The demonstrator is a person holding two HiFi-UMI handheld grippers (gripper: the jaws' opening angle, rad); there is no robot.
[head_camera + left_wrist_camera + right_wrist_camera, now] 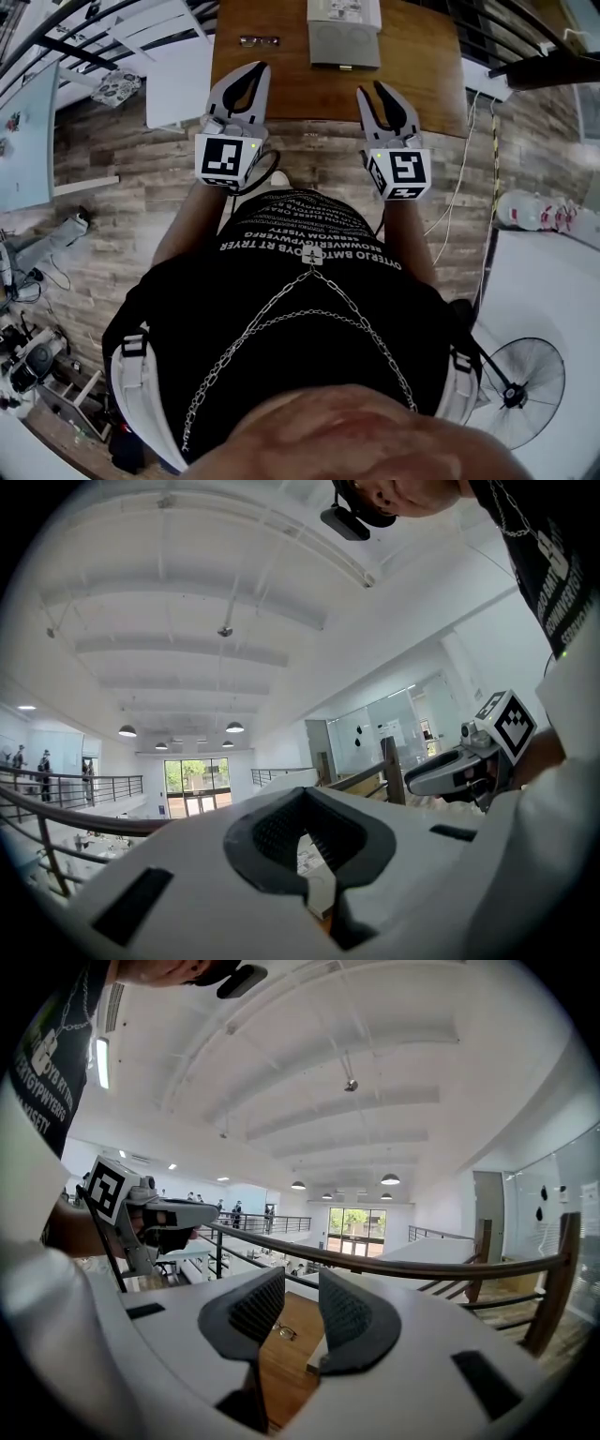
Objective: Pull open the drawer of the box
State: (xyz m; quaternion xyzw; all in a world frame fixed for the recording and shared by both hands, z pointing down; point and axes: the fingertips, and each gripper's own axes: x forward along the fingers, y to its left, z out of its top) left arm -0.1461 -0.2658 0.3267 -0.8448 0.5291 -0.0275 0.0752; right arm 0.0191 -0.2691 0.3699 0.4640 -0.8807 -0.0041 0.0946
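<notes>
Both forearms [178, 234] reach out ahead of the torso [300, 319], side by side and well apart. The left gripper [249, 71], ahead of the torso's left side, points level, its jaws tip to tip with nothing between. The right gripper [371, 90], ahead of the torso's right side, tilts slightly down, its jaws apart and empty.
</notes>
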